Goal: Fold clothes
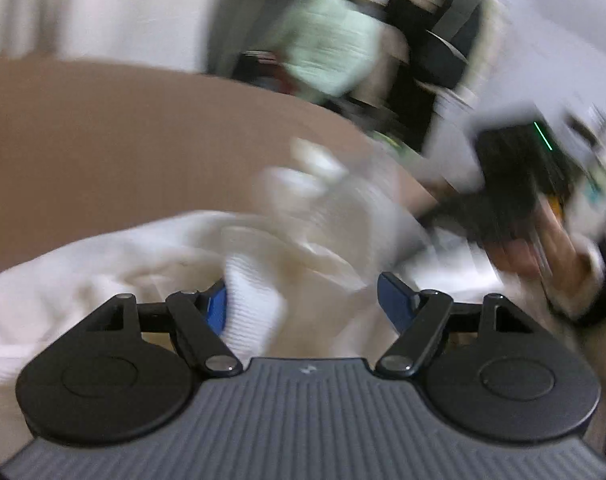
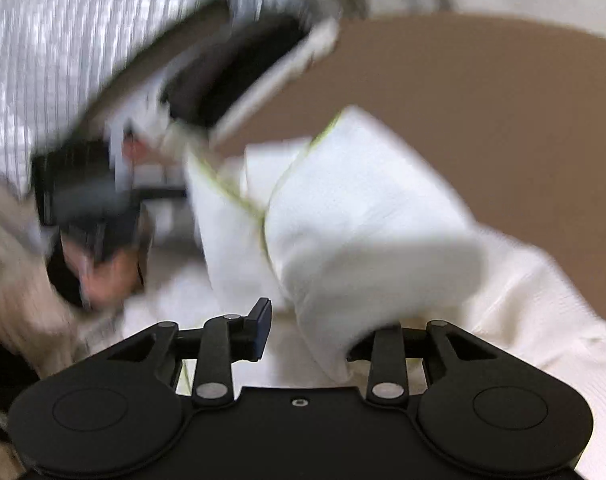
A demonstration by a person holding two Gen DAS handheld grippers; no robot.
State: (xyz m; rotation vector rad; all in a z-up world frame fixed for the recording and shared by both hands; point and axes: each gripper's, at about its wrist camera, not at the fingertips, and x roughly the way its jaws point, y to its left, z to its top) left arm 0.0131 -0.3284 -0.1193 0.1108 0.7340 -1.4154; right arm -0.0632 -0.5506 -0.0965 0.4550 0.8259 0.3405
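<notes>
A white garment (image 1: 103, 264) lies bunched on a brown surface (image 1: 123, 140); both views are blurred by motion. My left gripper (image 1: 307, 300) is open, its blue pads (image 1: 217, 308) wide apart, with a ribbed fold of the cloth standing between them. In the right wrist view the same garment (image 2: 363, 208) shows a thin yellow-green seam. My right gripper (image 2: 315, 332) is open; a fold of cloth drapes over and hides its right finger, while the left pad (image 2: 263, 326) is bare. Each view shows the other gripper held in a hand (image 1: 515, 256).
The brown surface (image 2: 483, 100) stretches beyond the garment. A person's striped white top (image 2: 43, 60) fills the upper left of the right wrist view. Dark shelves with a pale green item (image 1: 335, 40) stand behind the surface.
</notes>
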